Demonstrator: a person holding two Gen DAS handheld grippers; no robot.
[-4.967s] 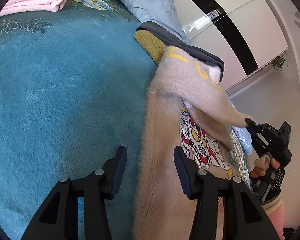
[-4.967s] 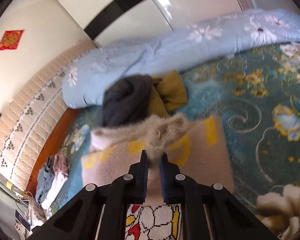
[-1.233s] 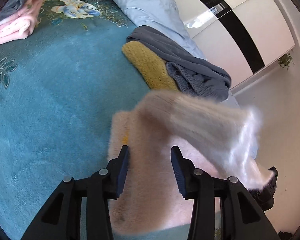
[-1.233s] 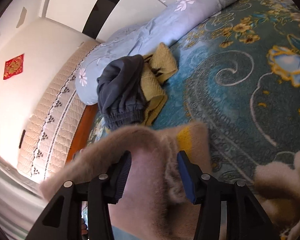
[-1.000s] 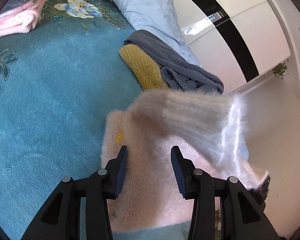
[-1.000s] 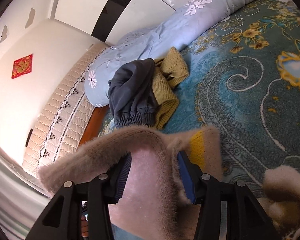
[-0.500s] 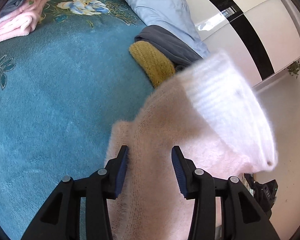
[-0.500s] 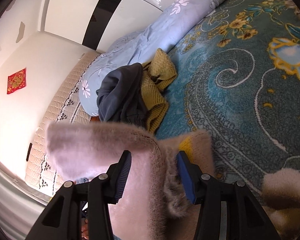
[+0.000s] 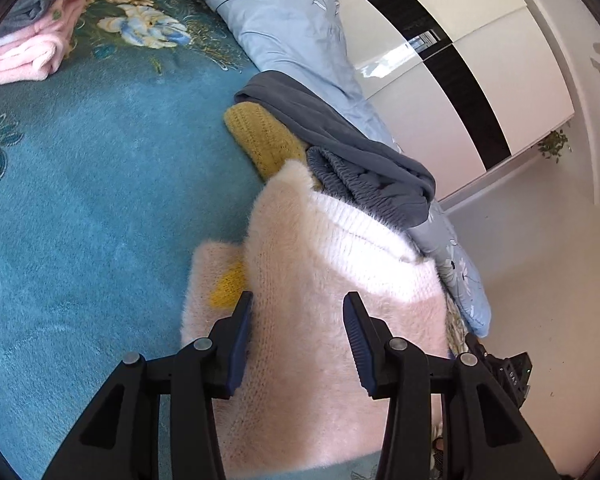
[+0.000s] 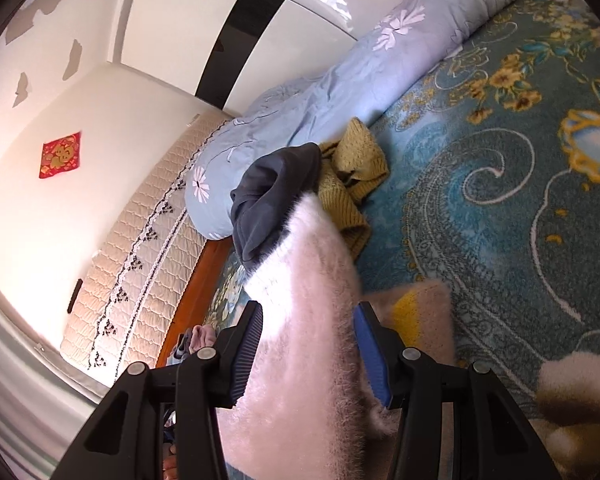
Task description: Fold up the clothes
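A fluffy cream sweater with yellow patches lies folded on the teal blanket; its white ribbed hem is turned over on top. My left gripper is open with its jaws on either side of the folded sweater. In the right wrist view the sweater also fills the gap of my right gripper, which is open with its jaws wide around the fabric. The right gripper's body shows at the lower right of the left wrist view.
A grey garment lies over a mustard knit just beyond the sweater, against a light blue floral duvet. Folded pink and grey clothes sit at the far left. A padded headboard and white wardrobe doors bound the bed.
The lifted hem end of the sweater has come down and now lies folded over the body. Both grippers stay open around the sweater.
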